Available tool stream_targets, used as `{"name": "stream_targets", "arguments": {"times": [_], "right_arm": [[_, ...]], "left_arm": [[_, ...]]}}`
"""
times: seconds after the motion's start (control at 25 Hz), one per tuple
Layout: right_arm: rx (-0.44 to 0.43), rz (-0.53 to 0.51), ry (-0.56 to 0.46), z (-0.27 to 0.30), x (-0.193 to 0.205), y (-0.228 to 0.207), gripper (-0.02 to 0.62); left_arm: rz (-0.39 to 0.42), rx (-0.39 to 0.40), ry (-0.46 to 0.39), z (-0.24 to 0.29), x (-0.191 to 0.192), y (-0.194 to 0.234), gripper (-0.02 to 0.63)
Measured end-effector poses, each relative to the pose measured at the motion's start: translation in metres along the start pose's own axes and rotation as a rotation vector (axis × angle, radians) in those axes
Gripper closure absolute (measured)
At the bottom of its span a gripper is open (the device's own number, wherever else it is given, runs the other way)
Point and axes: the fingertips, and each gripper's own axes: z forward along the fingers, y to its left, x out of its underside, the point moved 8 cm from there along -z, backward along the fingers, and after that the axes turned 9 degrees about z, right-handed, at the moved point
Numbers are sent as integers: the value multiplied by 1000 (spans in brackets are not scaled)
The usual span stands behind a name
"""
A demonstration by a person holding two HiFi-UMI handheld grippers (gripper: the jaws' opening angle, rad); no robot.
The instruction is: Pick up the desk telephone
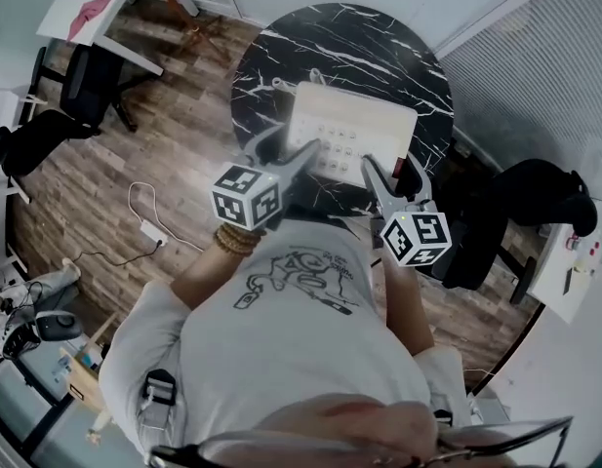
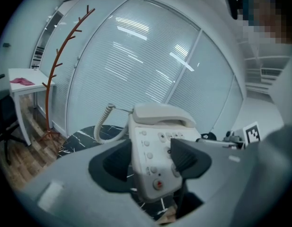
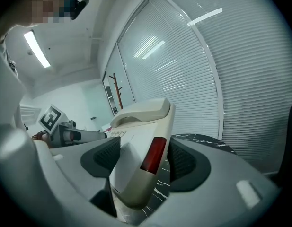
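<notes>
Around desk telephone [image 1: 351, 130]: left tongs [image 2: 153, 160], right tongs [image 3: 143, 157], clamped.

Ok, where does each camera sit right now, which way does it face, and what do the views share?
Head view: on the person's head, looking steeply down at the desk telephone over the black marble table; shirt, left tool and right tool show.
Left gripper view: rides the left tool, facing the phone's keypad and window blinds; its jaws clamp the phone.
Right gripper view: rides the right tool, facing the phone's side; its jaws clamp it.
Shared: all show the telephone; both gripper views show its handset.
</notes>
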Motion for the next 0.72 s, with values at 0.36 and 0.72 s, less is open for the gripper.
{"name": "stream_targets", "arguments": {"times": [0.36,0.72], "right_arm": [[6,-22,-34,-6,-15,9,278],[15,-14,-36,-3,-14,9,278]], "left_arm": [[13,1,-26,-5,-16,-6,347],[13,2,-27,-2,-15,-3,347]]}}
